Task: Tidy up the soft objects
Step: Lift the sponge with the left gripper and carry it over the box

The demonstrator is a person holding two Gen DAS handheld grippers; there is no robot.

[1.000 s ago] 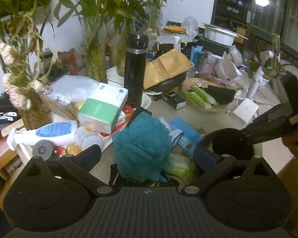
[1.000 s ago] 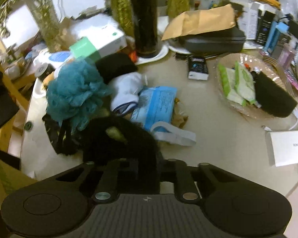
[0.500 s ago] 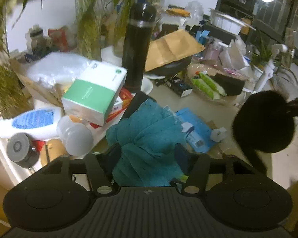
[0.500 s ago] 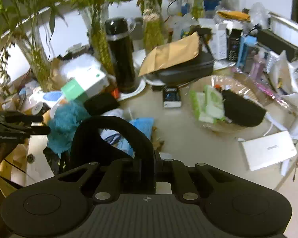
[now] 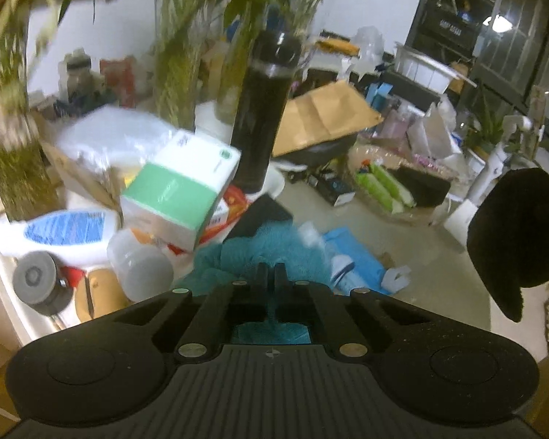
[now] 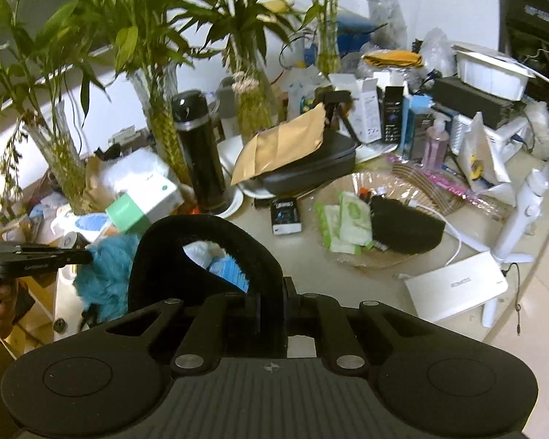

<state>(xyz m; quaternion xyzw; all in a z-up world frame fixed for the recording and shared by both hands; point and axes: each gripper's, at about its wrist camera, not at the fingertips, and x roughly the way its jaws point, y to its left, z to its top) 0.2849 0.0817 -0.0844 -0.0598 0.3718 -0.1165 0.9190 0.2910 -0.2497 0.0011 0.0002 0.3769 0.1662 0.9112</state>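
Observation:
My left gripper [image 5: 271,278] is shut on a teal mesh bath pouf [image 5: 260,252], which also shows in the right wrist view [image 6: 106,274]. My right gripper [image 6: 271,292] is shut on a black soft band-like piece [image 6: 208,252] and holds it above the table; it hangs at the right edge of the left wrist view [image 5: 516,234]. A blue packet [image 5: 351,256] and a white soft item lie on the table beyond the pouf.
The table holds a black thermos [image 6: 199,153], a green-and-white tissue box [image 5: 179,186], plant vases [image 6: 161,117], a brown envelope on a black case [image 6: 289,146], a clear dish with green packs and a black pad [image 6: 377,223], and a white box [image 6: 457,285].
My left gripper has shut on the teal pouf. My right gripper has lifted the black piece up and away from the table.

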